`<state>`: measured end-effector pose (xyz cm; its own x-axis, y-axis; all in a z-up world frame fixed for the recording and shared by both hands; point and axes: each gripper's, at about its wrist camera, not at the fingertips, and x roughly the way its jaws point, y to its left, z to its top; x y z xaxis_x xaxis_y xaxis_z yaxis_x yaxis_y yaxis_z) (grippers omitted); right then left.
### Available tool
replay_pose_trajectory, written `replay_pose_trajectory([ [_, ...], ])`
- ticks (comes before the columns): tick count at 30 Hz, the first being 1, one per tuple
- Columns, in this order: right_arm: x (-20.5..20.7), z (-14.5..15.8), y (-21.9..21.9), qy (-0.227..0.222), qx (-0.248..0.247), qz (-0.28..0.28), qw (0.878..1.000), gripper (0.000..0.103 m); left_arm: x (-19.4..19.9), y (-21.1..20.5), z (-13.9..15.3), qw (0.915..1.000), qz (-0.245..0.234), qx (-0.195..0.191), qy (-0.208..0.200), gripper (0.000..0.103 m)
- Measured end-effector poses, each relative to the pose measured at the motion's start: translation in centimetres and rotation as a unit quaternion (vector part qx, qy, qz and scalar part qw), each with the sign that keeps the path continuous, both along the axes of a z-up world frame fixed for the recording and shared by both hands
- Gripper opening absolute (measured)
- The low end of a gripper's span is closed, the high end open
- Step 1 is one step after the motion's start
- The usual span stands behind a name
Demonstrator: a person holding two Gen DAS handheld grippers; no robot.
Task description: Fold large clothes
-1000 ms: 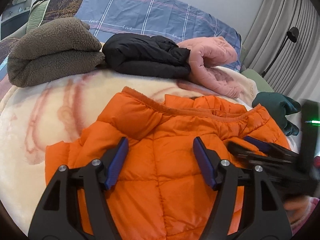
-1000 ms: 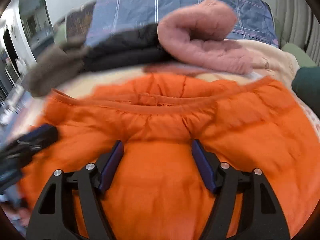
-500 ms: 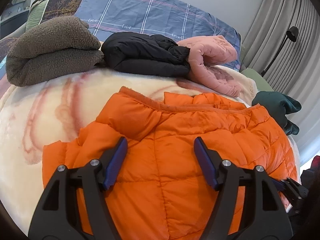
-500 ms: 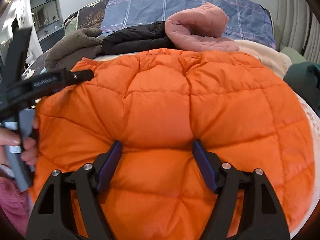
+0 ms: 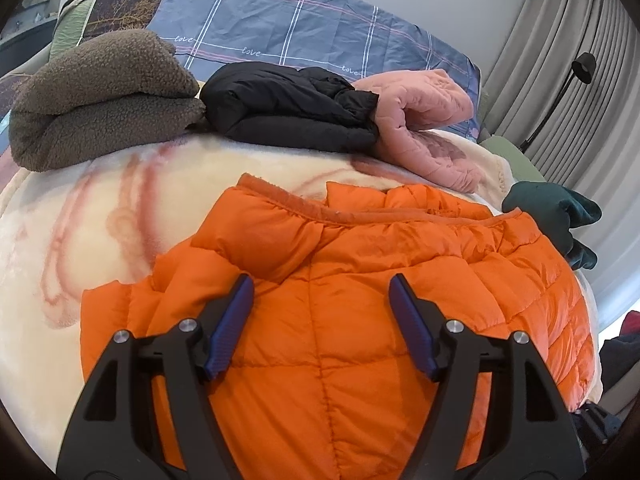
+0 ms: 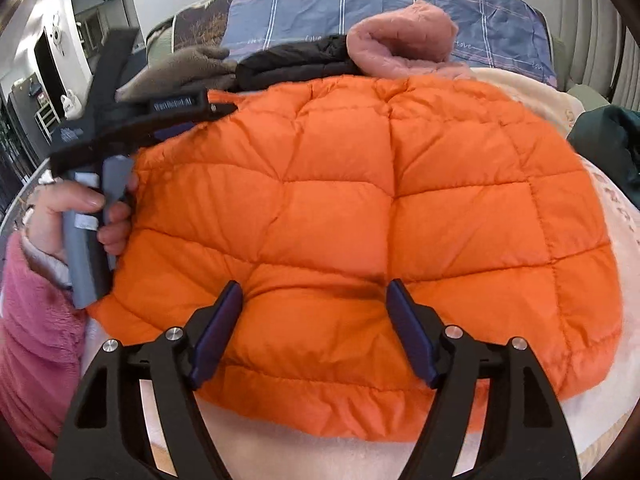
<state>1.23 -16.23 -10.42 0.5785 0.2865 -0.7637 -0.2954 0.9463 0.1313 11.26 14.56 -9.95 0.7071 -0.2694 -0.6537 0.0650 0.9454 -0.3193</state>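
Note:
An orange quilted puffer jacket (image 5: pixel 360 300) lies spread on a cream blanket on the bed; it also fills the right wrist view (image 6: pixel 380 208). My left gripper (image 5: pixel 320 292) is open and empty, hovering over the jacket's upper left part near the collar. It shows from the side in the right wrist view (image 6: pixel 176 116), at the jacket's left edge, held by a hand. My right gripper (image 6: pixel 314 300) is open and empty, over the jacket's near hem.
At the head of the bed lie a folded brown fleece (image 5: pixel 100 100), a folded black jacket (image 5: pixel 288 108) and a pink quilted garment (image 5: pixel 424 120). A dark green garment (image 5: pixel 556 212) lies at the right edge. A blue plaid pillow (image 5: pixel 300 28) is behind.
The right gripper has pulled back from the collar area to the jacket's near hem. The left gripper has stayed over the jacket, nearly still.

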Motion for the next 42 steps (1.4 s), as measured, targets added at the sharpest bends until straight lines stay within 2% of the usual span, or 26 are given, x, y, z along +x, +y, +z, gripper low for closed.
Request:
replay_pose_trajectory([
  [3,-0.7,2.2,-1.3,-0.056,-0.028,-0.025,0.998,0.074,0.1,0.0,0.0,1.0000,0.001,0.001,0.001,0.071],
  [5,0.5,3.5,-3.5,-0.086,-0.048,-0.072,0.993,0.074,0.1,-0.1,0.0,1.0000,0.001,0.001,0.001,0.071],
  [8,3.2,4.9,-7.6,-0.080,-0.006,-0.125,0.989,0.069,0.1,-0.1,0.0,1.0000,0.001,0.001,0.000,0.072],
  [10,5.3,5.7,-9.9,-0.078,0.021,-0.156,0.984,0.043,0.1,-0.1,0.0,1.0000,0.000,0.002,-0.001,0.072],
  [13,9.2,5.9,-10.7,-0.067,0.055,-0.149,0.985,0.022,-0.1,-0.1,0.2,0.9999,-0.003,-0.001,-0.013,0.075],
  [15,11.7,4.8,-11.0,-0.056,0.060,-0.159,0.984,0.021,-0.2,-0.1,0.2,0.9999,-0.003,0.000,-0.017,0.075],
  [17,13.7,2.6,-11.0,-0.040,0.022,-0.172,0.984,0.021,-0.1,0.0,0.1,0.9999,-0.002,-0.001,-0.016,0.075],
  [18,15.2,-0.4,-11.1,-0.004,-0.010,-0.176,0.984,0.018,-0.1,0.0,0.0,0.9999,-0.001,-0.002,-0.016,0.075],
  [20,16.1,-4.0,-11.6,0.019,0.012,-0.161,0.987,0.017,-0.1,0.3,-0.1,0.9998,0.001,-0.011,-0.016,0.075],
  [21,15.9,-4.3,-12.2,0.016,0.042,-0.166,0.985,0.017,-0.2,0.4,-0.1,0.9997,0.001,-0.016,-0.016,0.075],
  [26,15.3,-4.2,-11.2,0.000,0.010,-0.167,0.986,0.016,-0.2,0.4,0.0,0.9998,0.006,-0.011,-0.013,0.075],
  [29,15.4,-4.2,-10.9,-0.009,-0.011,-0.171,0.985,0.016,-0.9,0.4,0.9,0.9995,0.019,0.016,-0.018,0.065],
  [30,15.1,-4.1,-10.7,-0.018,-0.021,-0.175,0.984,0.017,-1.5,0.8,1.4,0.9992,0.022,0.021,-0.027,0.065],
  [34,14.6,-3.9,-10.5,-0.043,-0.038,-0.190,0.980,0.019,-4.3,3.7,3.1,0.9967,0.051,0.031,-0.055,0.065],
  [36,14.4,-3.8,-10.5,-0.053,-0.041,-0.196,0.978,0.020,-5.2,5.9,2.7,0.9956,0.076,0.035,-0.042,0.069],
  [38,14.2,-3.7,-10.5,-0.059,-0.045,-0.198,0.977,0.021,-5.6,7.9,1.6,0.9957,0.090,0.020,-0.015,0.073],
  [42,14.4,-3.7,-10.3,-0.059,-0.056,-0.197,0.977,0.022,-5.7,9.7,-1.7,0.9954,0.059,-0.066,0.036,0.080],
])
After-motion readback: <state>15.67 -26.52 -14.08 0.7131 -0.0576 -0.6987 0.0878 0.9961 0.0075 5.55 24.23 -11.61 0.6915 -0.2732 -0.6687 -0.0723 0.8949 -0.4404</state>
